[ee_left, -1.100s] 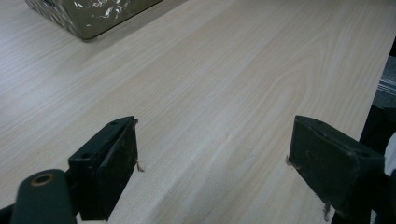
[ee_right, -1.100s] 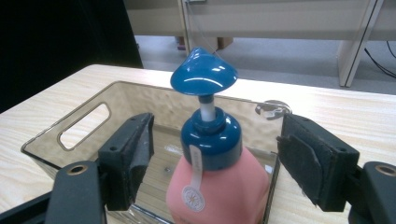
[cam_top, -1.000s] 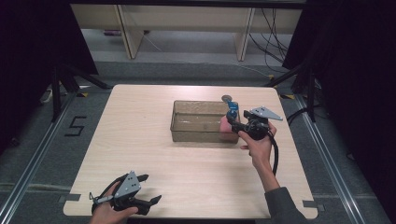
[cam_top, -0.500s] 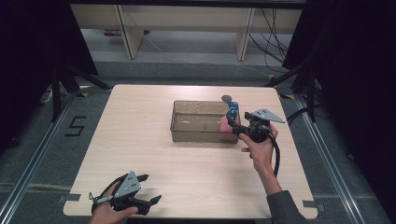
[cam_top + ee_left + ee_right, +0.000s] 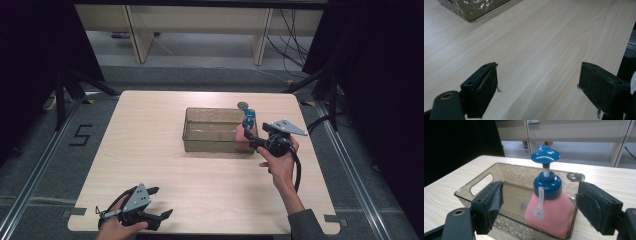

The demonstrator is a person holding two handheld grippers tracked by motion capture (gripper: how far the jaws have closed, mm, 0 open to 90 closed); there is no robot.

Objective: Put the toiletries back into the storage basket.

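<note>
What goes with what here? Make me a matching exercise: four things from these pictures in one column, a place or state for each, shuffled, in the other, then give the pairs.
Things:
1. Pump bottle
2. Bin
3. Left tongs
4. Right tongs

Places or states:
A. Open, low over the table's near edge, away from the other things
B. Open, either side of the bottle at the bin's right end
C. Clear and brownish, mid-table, with cut-out handles
D. Pink with a blue pump, standing upright inside the bin

Pairs: 1-D, 2-C, 3-A, 4-B
</note>
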